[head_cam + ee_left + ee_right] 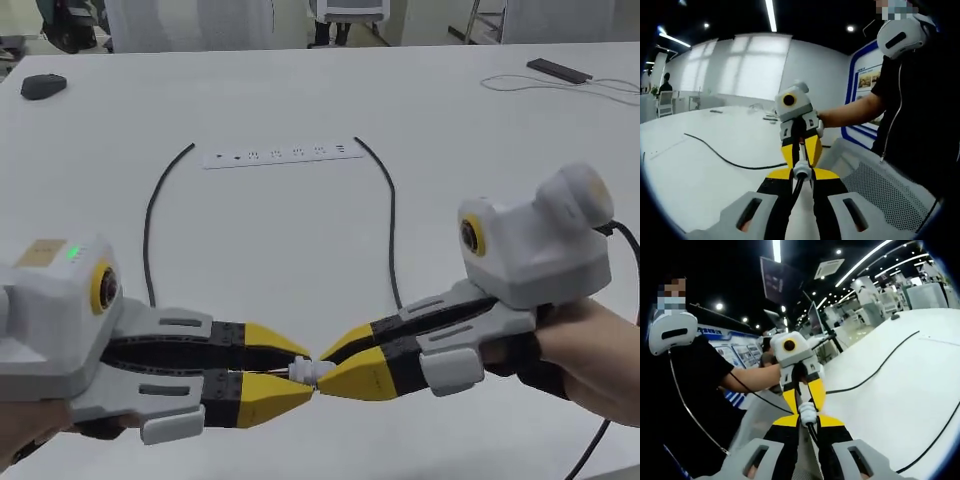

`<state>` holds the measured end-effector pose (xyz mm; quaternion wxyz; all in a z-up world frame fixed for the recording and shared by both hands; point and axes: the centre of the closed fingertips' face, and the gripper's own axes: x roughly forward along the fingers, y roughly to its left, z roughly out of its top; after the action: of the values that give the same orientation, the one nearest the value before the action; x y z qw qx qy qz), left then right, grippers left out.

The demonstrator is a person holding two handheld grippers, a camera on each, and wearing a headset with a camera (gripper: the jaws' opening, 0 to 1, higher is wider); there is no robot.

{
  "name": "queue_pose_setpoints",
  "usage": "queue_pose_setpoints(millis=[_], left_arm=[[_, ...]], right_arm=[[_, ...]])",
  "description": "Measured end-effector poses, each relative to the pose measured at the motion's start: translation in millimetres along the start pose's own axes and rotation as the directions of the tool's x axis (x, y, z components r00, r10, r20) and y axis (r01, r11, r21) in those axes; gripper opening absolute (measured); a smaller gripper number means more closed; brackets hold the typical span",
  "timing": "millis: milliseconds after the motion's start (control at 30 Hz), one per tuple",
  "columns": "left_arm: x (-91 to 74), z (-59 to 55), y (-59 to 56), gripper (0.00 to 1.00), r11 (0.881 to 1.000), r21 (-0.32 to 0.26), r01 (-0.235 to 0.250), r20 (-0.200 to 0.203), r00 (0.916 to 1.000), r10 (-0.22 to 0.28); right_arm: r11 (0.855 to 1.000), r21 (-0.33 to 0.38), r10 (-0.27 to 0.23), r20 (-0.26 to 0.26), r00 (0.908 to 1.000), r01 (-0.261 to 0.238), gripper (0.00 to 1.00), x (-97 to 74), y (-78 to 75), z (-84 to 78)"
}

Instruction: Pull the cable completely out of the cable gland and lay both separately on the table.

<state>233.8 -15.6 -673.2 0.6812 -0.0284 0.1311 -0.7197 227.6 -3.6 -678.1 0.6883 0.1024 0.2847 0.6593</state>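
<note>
A small white cable gland [303,371] hangs just above the white table [300,250], between two grippers that meet tip to tip. My left gripper [306,372] comes in from the left and is shut on the gland [801,170]. My right gripper [322,370] comes in from the right and is shut on the black cable [392,220] right beside the gland [808,414]. The cable runs back between both pairs of jaws. Its two long ends curve away over the table toward the far side.
A white power strip [283,154] lies across the middle of the table between the two cable ends. A black mouse [42,86] sits at the far left. A flat black device [558,70] with a thin grey lead lies at the far right.
</note>
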Motion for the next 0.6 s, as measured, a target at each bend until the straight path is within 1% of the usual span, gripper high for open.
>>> queue_pose_setpoints(millis=[33, 100, 133, 167, 200, 233, 267, 300, 333, 367, 400, 433, 467, 500, 533, 567, 600], left_arm=[[-0.5, -0.6, 1.4, 0.14, 1.0, -0.021, -0.002, 0.004, 1.0, 0.002], [-1.7, -1.2, 3.8, 0.14, 0.998, -0.065, -0.002, 0.016, 0.9999, 0.003], [-1.9, -1.4, 4.4, 0.14, 0.998, -0.069, -0.003, 0.017, 0.9999, 0.004], [-2.1, -2.2, 5.5, 0.14, 0.997, -0.076, -0.005, 0.014, 0.9999, 0.006], [-1.8, -2.4, 6.1, 0.14, 0.995, -0.104, -0.011, 0.01, 0.9999, 0.013], [-1.9, -2.1, 7.0, 0.14, 0.994, -0.108, -0.015, 0.013, 0.9998, 0.017], [-2.1, -1.9, 7.7, 0.14, 0.992, -0.121, -0.017, 0.016, 0.9997, 0.019], [-2.5, -1.4, 9.5, 0.14, 0.987, -0.158, -0.029, 0.02, 0.9993, 0.032], [-3.2, -1.7, 12.1, 0.14, 0.968, -0.247, -0.046, 0.019, 0.9984, 0.053], [-3.9, -1.5, 15.0, 0.14, 0.954, -0.295, -0.051, 0.026, 0.9978, 0.061], [-4.8, -1.7, 16.8, 0.14, 0.937, -0.346, -0.057, 0.023, 0.9973, 0.069], [-5.8, -3.0, 20.3, 0.14, 0.913, -0.403, -0.066, 0.014, 0.9969, 0.078], [-6.2, -4.0, 21.0, 0.14, 0.913, -0.403, -0.066, 0.01, 0.997, 0.077], [-6.7, -6.1, 22.9, 0.14, 0.921, -0.384, -0.072, 0.008, 0.9967, 0.081], [-6.0, -7.5, 22.8, 0.14, 0.922, -0.378, -0.079, 0.003, 0.9962, 0.087], [-5.7, -9.7, 22.4, 0.14, 0.923, -0.376, -0.083, -0.007, 0.9962, 0.087], [-5.0, -12.6, 21.2, 0.14, 0.925, -0.37, -0.089, -0.015, 0.9958, 0.09]], right_arm=[[0.999, -0.032, -0.012, 0.0, 0.9999, 0.012, 0.08, -0.1, -0.6, -0.1], [0.993, -0.112, -0.03, 0.002, 0.9995, 0.03, 0.07, 0.2, -1.6, 1.2], [0.987, -0.154, -0.041, 0.0, 0.9992, 0.041, 0.07, 0.5, -1.7, 1.5], [0.972, -0.228, -0.057, -0.008, 0.9984, 0.053, 0.07, 0.6, -2.0, 1.0], [0.953, -0.294, -0.074, -0.011, 0.9972, 0.068, 0.07, 0.9, -1.9, 0.9], [0.939, -0.335, -0.087, -0.01, 0.9962, 0.078, 0.07, 0.3, -3.4, 1.7], [0.916, -0.392, -0.102, -0.011, 0.9947, 0.089, 0.07, 0.5, -3.1, 2.3], [0.899, -0.425, -0.121, -0.007, 0.9926, 0.107, 0.07, 0.5, -4.5, 3.7], [0.879, -0.461, -0.146, -0.014, 0.9892, 0.123, 0.07, 0.8, -5.9, 4.2], [0.867, -0.478, -0.167, -0.019, 0.9857, 0.138, 0.07, 1.2, -7.0, 4.9], [0.85, -0.504, -0.188, -0.019, 0.9819, 0.153, 0.07, 2.1, -7.8, 6.1], [0.817, -0.548, -0.236, -0.031, 0.9712, 0.181, 0.07, 3.0, -11.8, 5.8], [0.798, -0.573, -0.259, -0.044, 0.9649, 0.188, 0.07, 4.4, -12.8, 4.4], [0.754, -0.628, -0.295, -0.059, 0.9537, 0.194, 0.07, 6.0, -15.3, 2.7], [0.718, -0.669, -0.318, -0.074, 0.9452, 0.19, 0.07, 7.0, -16.3, 0.5], [0.704, -0.686, -0.331, -0.089, 0.9393, 0.183, 0.07, 8.0, -16.8, -2.3], [0.683, -0.709, -0.35, -0.105, 0.9308, 0.177, 0.07, 9.1, -18.4, -5.4]])
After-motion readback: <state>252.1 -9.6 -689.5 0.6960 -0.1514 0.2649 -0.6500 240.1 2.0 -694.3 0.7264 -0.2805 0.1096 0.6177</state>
